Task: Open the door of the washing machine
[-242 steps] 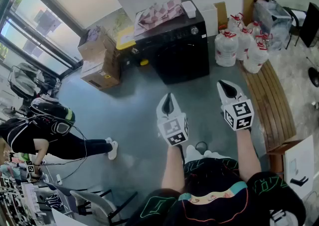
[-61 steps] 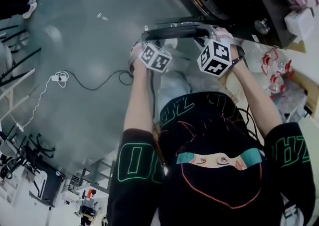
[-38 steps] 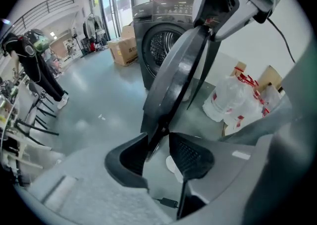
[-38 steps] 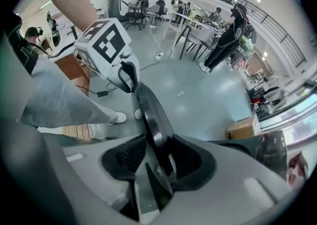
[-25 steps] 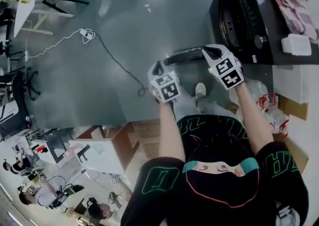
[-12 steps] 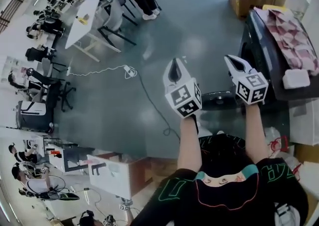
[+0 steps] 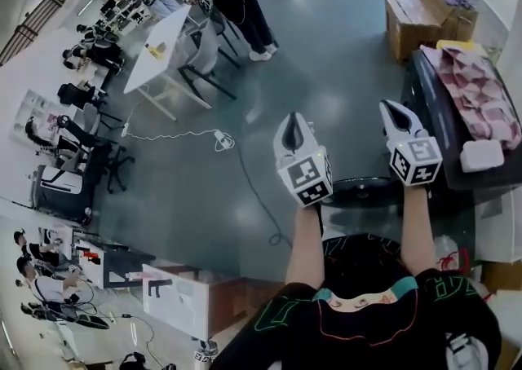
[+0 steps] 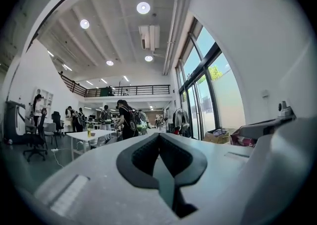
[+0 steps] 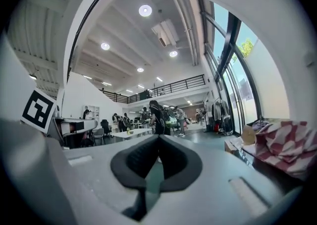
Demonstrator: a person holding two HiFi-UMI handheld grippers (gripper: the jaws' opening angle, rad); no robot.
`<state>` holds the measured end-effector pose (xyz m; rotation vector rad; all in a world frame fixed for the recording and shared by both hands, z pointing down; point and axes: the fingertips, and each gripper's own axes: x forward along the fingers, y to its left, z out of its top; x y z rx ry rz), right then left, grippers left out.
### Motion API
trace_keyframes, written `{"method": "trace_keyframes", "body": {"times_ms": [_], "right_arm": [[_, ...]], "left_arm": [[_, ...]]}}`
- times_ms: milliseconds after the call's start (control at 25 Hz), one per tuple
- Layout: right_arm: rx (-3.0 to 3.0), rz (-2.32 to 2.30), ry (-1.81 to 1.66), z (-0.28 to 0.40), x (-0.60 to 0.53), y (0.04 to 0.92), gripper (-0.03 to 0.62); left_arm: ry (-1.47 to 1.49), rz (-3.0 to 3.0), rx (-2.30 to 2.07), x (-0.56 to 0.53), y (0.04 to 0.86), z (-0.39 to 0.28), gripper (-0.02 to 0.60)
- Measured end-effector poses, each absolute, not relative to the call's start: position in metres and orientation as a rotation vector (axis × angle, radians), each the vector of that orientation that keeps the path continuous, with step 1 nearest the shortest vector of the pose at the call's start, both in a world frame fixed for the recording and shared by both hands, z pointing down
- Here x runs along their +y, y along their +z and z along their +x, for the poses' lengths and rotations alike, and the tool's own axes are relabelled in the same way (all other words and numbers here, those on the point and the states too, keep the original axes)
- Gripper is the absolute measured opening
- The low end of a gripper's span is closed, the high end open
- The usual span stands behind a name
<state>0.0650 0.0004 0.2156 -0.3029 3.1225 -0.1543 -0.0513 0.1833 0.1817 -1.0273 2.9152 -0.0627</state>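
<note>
Presently the left gripper (image 7: 291, 121) and right gripper (image 7: 392, 112) point level and side by side above the floor, each with its jaws pressed together and nothing between them. The washing machine (image 7: 426, 120) stands at the right edge of the head view with a checked cloth (image 7: 481, 91) on top. Its round door (image 7: 363, 190) stands swung out from the front, below the right gripper and touched by neither.

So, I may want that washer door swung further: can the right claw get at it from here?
Probably yes. The right claw is shut and empty, and the open door lies close below it with nothing between them. The claw would need to come down first.
</note>
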Motion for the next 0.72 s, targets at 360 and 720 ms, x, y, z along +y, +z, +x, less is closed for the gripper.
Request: {"method": "trace_keyframes", "body": {"times_ms": [360, 720], "right_arm": [[3.112, -0.380, -0.126, 0.068, -0.016, 0.210, 0.003], [3.075, -0.343, -0.042, 0.076, -0.020, 0.203, 0.003]], "left_arm": [[-0.112, -1.054, 2.868, 0.167, 0.174, -0.052, 0.011], [-0.110, -1.089, 2.846, 0.144, 0.181, -0.040, 0.011]]}}
